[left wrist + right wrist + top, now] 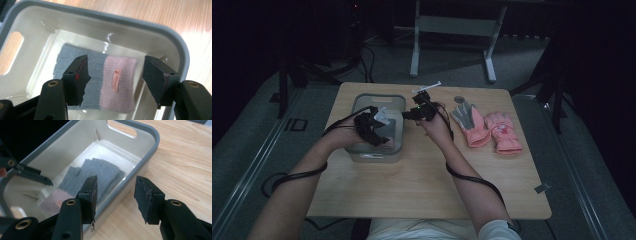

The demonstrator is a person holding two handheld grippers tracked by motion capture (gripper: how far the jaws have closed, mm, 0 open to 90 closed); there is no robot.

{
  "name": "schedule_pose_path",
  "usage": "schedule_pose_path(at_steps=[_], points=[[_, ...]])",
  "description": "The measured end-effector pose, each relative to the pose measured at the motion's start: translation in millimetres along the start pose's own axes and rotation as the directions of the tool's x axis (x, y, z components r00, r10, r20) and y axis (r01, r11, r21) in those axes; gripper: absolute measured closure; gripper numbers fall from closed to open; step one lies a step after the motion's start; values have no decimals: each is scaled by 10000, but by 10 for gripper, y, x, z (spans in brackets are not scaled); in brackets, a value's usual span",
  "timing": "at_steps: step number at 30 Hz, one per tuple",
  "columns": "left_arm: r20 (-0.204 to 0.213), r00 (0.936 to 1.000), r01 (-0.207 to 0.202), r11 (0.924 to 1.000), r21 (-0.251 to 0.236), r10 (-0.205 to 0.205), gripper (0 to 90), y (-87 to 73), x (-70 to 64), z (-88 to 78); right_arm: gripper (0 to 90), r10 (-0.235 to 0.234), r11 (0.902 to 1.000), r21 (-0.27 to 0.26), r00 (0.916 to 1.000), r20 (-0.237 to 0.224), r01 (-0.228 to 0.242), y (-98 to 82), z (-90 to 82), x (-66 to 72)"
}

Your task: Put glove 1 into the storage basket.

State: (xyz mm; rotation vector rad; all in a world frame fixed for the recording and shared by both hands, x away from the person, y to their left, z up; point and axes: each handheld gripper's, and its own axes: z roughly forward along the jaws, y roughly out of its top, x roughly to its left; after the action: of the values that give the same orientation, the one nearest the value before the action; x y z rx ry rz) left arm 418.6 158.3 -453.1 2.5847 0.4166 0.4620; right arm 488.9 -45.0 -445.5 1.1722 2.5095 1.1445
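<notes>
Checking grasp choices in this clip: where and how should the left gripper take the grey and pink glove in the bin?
Probably the pink cuff, from straight above. The glove lies flat on the floor of the bin, whose walls block a sideways approach. The cuff looks thicker than the grey fingers, and the open left gripper hangs over it already.

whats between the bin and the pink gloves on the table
In the high view, the right hand-held gripper and the hand holding it sit between the bin and the pink gloves; the wood around them is bare.
</notes>
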Motion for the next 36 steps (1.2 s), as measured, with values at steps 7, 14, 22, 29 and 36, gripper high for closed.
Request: schedule_pose_path(at_steps=[7, 14, 22, 29, 36], points=[[57, 9999, 146, 9996, -230, -145, 372, 201, -129, -30, 532, -178, 9991, -377, 9995, 280, 188, -145, -284, -110], [242, 9996, 143, 9985, -522, -131, 390, 432, -292, -16, 531, -354, 9980, -496, 9973, 639, 386, -309, -502, -286], [570, 9981, 279, 9953, -932, -227, 354, 597, -508, 110, 532, -613, 9956, -636, 9927, 1040, 682, -583, -713, -517], [1048, 9932, 646, 9890, -1332, -507, 176, 738, -730, 235, 544, -843, 9929, -730, 9885, 1253, 939, -804, -880, -667], [1390, 9875, 927, 9875, -1278, -747, 19, 814, -964, 351, 545, -946, 9910, -774, 9806, 1714, 1091, -955, -996, -801]])
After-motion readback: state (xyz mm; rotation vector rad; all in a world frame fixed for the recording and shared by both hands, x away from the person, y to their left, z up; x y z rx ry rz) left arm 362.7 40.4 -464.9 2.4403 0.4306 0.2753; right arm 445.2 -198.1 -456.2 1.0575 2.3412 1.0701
